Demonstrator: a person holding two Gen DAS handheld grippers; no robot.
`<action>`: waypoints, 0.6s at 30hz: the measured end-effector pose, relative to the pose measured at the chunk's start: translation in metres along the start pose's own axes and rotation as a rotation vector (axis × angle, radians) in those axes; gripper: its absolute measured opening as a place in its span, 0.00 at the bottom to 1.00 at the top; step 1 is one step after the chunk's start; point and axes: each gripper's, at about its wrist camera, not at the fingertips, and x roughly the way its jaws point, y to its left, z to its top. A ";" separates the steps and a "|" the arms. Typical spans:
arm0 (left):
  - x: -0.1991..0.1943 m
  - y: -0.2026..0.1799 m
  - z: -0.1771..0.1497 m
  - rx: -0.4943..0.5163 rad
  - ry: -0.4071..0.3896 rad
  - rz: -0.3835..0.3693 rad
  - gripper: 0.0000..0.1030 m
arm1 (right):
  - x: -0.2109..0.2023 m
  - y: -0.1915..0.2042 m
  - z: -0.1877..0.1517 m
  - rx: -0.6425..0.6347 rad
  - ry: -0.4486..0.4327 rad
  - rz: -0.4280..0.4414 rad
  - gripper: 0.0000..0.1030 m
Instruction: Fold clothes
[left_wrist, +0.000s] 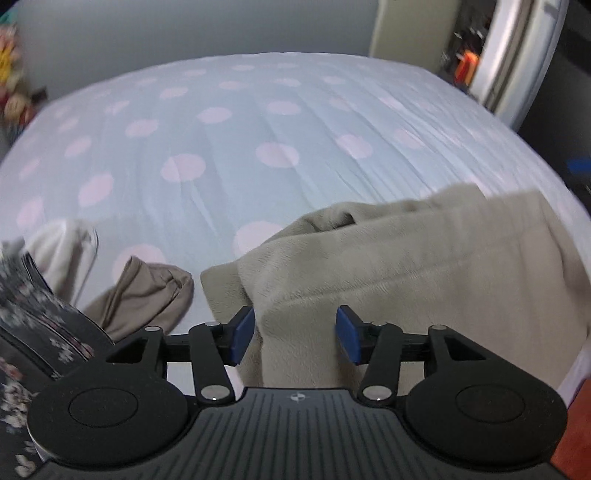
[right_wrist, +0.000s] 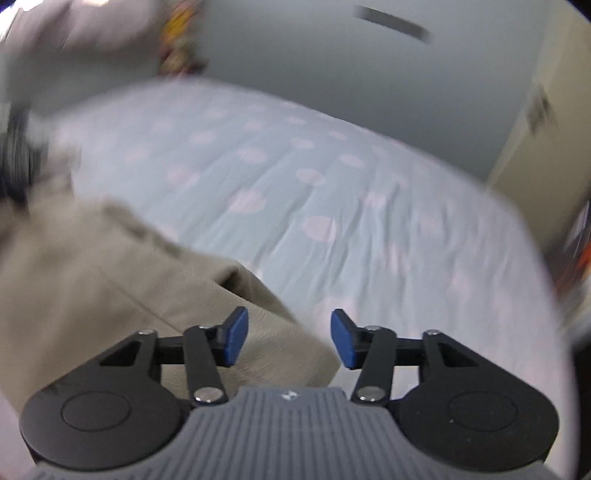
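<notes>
A beige fleece garment (left_wrist: 424, 266) lies on the bed near its front edge, folded over with a rumpled left end. My left gripper (left_wrist: 295, 334) hangs just above that end, jaws apart, and the blue pads (left_wrist: 243, 334) do not press the cloth that shows between them. In the right wrist view the same beige garment (right_wrist: 92, 280) fills the lower left. My right gripper (right_wrist: 290, 338) is open over its right corner, with cloth under the left pad (right_wrist: 236, 338) and bare sheet under the right one. This view is blurred.
The bed sheet (left_wrist: 229, 155) is pale blue with pink dots. At the left lie a brown garment (left_wrist: 147, 291), a white one (left_wrist: 62, 251) and a dark floral one (left_wrist: 33, 325). A grey wall stands behind the bed, with a doorway (left_wrist: 517, 55) at the right.
</notes>
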 end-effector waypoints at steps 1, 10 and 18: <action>0.003 0.005 0.001 -0.026 0.000 -0.009 0.46 | -0.003 -0.014 -0.006 0.097 -0.009 0.034 0.58; 0.039 0.031 -0.005 -0.213 0.043 -0.114 0.49 | 0.041 -0.068 -0.072 0.550 0.027 0.198 0.67; 0.056 0.045 -0.021 -0.405 0.019 -0.187 0.43 | 0.090 -0.083 -0.095 0.849 0.014 0.354 0.42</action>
